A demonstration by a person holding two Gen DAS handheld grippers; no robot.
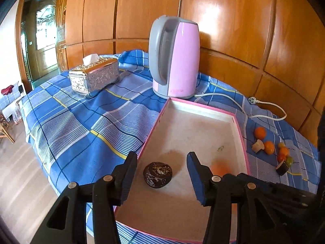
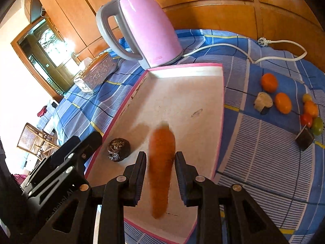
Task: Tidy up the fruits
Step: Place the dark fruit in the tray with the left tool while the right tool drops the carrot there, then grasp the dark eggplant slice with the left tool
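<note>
On blue plaid tablecloth (image 1: 81,122), pink tray (image 1: 241,134), wood-panelled wall (image 1: 233,20), left fingers (image 1: 130,174) released, right fingers (image 2: 140,174) grasping carrot (image 2: 161,162).

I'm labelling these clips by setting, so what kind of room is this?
Probably a home living or dining room: a checked tablecloth with a pink kettle and tissue box, against wood-panelled walls.

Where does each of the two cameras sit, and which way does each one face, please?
Left wrist: on the left gripper, facing down and forward over the tray at the dark fruit; its open jaws show.
Right wrist: on the right gripper, facing down over the tray; its jaws hold the carrot, and the left gripper shows beside it.
Shared: tray, dark fruit, kettle, tissue box, loose fruits.
</note>
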